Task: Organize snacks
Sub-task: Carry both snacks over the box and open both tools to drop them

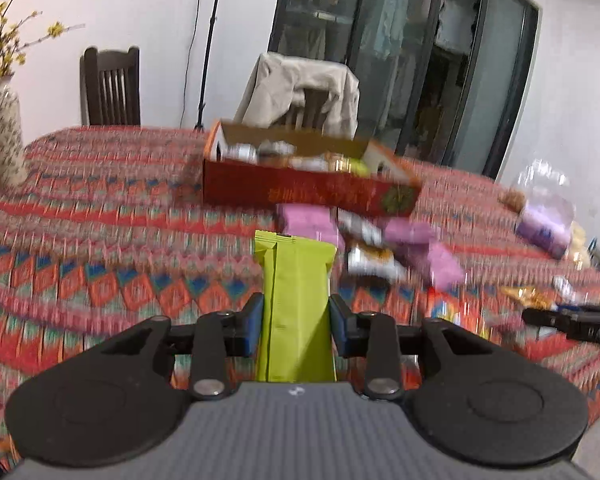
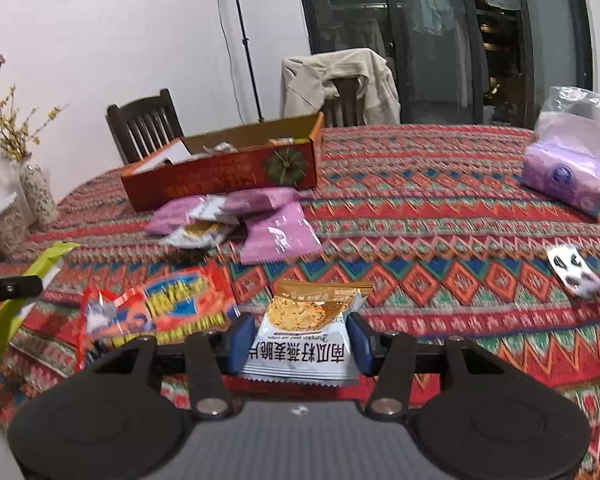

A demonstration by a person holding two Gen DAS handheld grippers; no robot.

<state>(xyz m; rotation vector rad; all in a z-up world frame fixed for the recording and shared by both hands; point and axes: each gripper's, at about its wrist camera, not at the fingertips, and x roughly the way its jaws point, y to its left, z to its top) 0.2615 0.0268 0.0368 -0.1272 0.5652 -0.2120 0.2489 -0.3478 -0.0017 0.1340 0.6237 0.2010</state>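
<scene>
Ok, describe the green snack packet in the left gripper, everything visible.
The green snack packet is a long, flat, lime-green foil-like wrapper with a crimped top edge and a lengthwise back seam. It stands upright, lifted clear of the patterned tablecloth, clamped at mid-length by the left gripper, whose blue pads press its sides. Only they touch it.

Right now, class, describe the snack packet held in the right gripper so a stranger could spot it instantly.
Start at the long red cardboard box on the patterned tablecloth, then come toward the camera past the purple packets. Clamped in the right gripper is the white packet, alone in showing a golden crisp picture under a gold top edge.
</scene>
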